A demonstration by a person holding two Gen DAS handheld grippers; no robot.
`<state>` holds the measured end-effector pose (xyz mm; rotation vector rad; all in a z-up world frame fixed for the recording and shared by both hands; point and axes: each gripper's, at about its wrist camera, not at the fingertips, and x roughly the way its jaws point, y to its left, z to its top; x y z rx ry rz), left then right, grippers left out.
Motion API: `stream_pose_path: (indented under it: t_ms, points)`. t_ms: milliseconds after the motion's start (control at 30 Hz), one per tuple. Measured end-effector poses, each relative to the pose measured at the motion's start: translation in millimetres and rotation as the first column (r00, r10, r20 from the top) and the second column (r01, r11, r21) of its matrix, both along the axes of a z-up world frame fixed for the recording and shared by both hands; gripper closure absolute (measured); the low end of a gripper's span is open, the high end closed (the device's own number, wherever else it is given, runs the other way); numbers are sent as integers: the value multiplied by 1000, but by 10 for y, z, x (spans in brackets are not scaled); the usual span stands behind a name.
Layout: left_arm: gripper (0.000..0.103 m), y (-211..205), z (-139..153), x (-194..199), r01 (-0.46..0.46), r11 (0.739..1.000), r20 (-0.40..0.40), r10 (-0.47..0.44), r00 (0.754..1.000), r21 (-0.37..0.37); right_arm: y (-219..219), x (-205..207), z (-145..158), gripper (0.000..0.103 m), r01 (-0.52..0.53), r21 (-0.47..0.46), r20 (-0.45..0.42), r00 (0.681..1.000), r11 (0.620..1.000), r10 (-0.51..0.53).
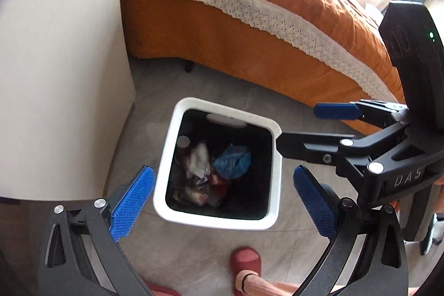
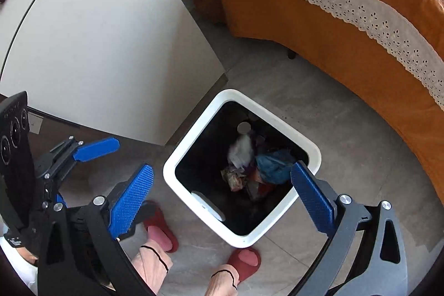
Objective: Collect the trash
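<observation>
A white square trash bin with a black inside stands on the grey floor; it also shows in the right wrist view. It holds crumpled trash: a blue wad, white paper and reddish wrappers. The same blue wad shows from the right. My left gripper hovers above the bin, open and empty. My right gripper is also open and empty above the bin. The right gripper shows at the right of the left wrist view, by the bin's rim. The left gripper shows at the left of the right wrist view.
A white cabinet stands left of the bin. A bed with an orange cover and white lace trim runs behind and to the right. The person's feet in red slippers stand just in front of the bin.
</observation>
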<state>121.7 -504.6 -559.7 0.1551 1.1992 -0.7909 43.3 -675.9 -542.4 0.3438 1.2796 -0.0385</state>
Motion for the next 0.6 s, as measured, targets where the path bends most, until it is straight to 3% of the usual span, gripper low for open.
stream_pose_path:
  t_ms: [233, 400, 600]
  points:
    - [5, 111, 552, 51, -44, 998, 16, 45, 999, -36, 76, -2, 573, 4, 14, -14, 34, 999, 1000, -14]
    - [5, 265, 1236, 8, -61, 996, 79, 67, 995, -69, 149, 24, 1194, 4, 38, -17, 103, 994, 999, -36]
    - [5, 466, 2118, -116, -67, 991, 175, 87, 981, -120, 434, -15, 2168, 4, 20, -79, 259, 966, 997, 1]
